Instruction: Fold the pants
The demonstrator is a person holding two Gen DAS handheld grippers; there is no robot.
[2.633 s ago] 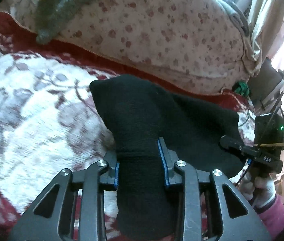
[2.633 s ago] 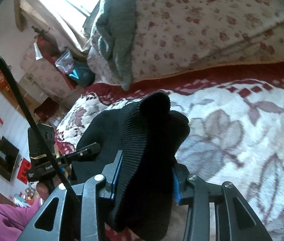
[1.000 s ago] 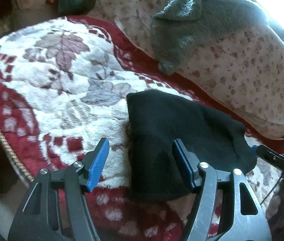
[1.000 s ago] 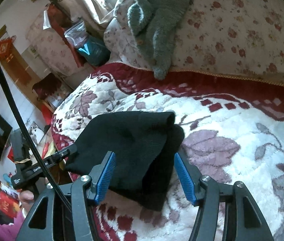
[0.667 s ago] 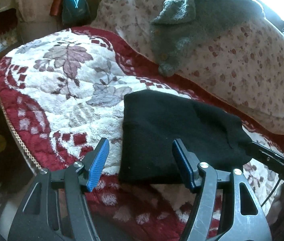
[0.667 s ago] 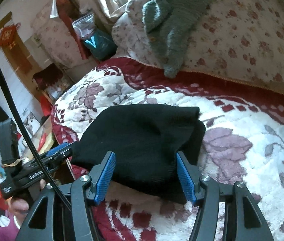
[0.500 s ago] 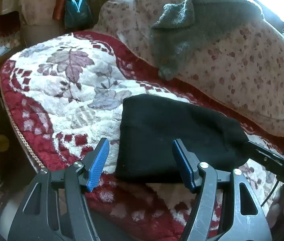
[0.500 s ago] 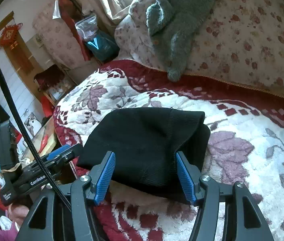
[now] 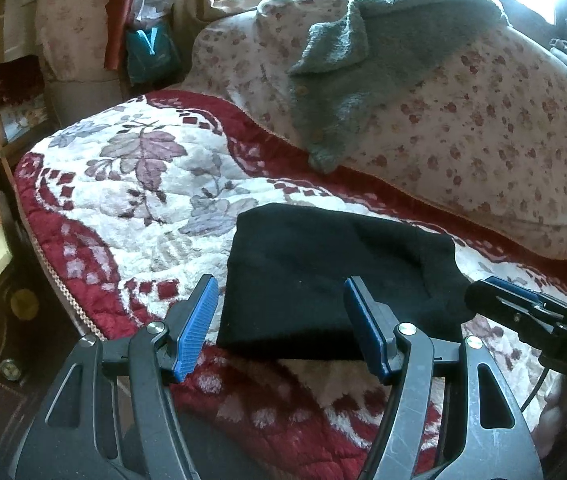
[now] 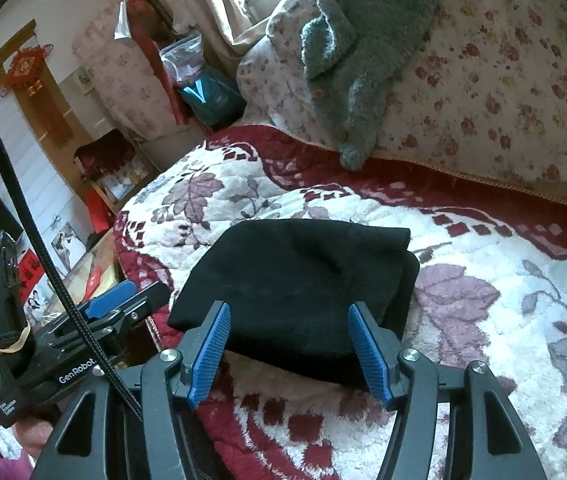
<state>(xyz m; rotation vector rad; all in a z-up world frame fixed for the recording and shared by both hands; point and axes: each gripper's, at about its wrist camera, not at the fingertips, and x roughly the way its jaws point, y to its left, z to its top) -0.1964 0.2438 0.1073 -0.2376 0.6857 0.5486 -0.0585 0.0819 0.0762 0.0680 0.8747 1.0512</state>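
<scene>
On the red-and-white floral blanket (image 9: 131, 184), near its front edge: black pants (image 9: 323, 280), folded into a compact, roughly rectangular bundle, lying flat. Ribbed knit edge at the bundle's right end in the right wrist view, with a lower layer showing just past it.

Left tongs (image 9: 283, 324) spread wide, blue pads apart, gripping nothing. Just ahead of and between those pads: the near left part of the pants, with the right-hand pad overlapping the bundle's front edge in the picture; contact not clear. Far right in that view, the right tongs (image 9: 523, 312) seen side-on beside the bundle's right end.

Right tongs (image 10: 287, 344) likewise wide apart and empty, hanging just in front of the pants (image 10: 299, 280), whose front edge runs between the two blue pads. Lower left of that view, left tongs (image 10: 123, 300) side-on, close to the bundle's left corner, off the blanket's edge.

Behind the blanket: floral-print cushion (image 9: 483, 128) with a grey fleecy garment (image 9: 363, 60) draped over it, well apart from the pants.
</scene>
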